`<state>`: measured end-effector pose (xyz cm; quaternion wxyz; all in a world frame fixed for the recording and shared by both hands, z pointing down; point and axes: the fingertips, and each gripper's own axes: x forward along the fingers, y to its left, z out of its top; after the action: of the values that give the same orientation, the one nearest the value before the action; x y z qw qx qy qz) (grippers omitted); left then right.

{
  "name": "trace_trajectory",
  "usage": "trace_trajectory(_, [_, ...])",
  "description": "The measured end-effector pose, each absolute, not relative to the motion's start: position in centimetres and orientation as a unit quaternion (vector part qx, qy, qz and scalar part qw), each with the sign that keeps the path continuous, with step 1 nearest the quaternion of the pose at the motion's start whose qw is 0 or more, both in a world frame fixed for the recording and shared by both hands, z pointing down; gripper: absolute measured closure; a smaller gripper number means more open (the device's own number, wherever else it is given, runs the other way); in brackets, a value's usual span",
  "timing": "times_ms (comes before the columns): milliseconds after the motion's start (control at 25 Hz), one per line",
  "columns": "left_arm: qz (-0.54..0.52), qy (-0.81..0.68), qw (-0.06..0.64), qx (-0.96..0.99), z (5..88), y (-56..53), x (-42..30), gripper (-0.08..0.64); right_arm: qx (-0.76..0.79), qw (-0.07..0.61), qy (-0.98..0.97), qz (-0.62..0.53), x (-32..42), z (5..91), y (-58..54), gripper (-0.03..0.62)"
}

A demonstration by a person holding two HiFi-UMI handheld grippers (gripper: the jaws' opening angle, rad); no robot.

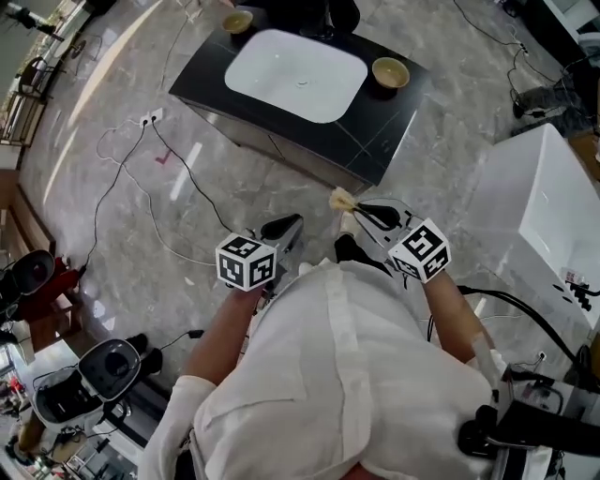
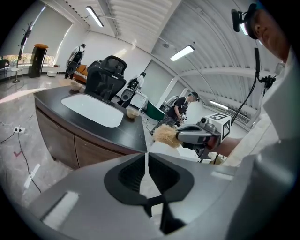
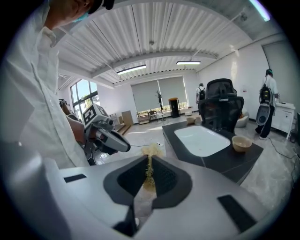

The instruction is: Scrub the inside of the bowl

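Right gripper view: fibrous tan scrubber (image 3: 150,153) clamped; round bowl (image 3: 242,143) on glossy counter (image 3: 213,161).

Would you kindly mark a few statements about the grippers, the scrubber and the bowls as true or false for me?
1. A tan round bowl and a second tan bowl stand on the black counter, on either side of the white sink. True.
2. The right gripper is shut on a tan fibrous scrubber. True.
3. The left gripper holds a bowl. False: its jaws are together on nothing.
4. The scrubber is inside a bowl. False: it is held over the grey marbled floor, short of the counter.
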<state>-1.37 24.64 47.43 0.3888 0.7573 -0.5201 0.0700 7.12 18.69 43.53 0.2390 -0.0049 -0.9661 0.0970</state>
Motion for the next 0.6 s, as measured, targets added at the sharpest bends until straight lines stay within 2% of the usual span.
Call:
trace_trajectory(200, [0.088,-0.525,0.377,0.758,47.4,15.9,-2.9,0.552,0.002,0.222,-0.969,0.104,6.7,43.8,10.9,0.568])
trace_trajectory(600, [0.114,-0.499,0.382,0.77,48.0,-1.1,-2.1,0.528,0.068,0.207,-0.967,0.134,11.2,45.6,-2.4,0.568])
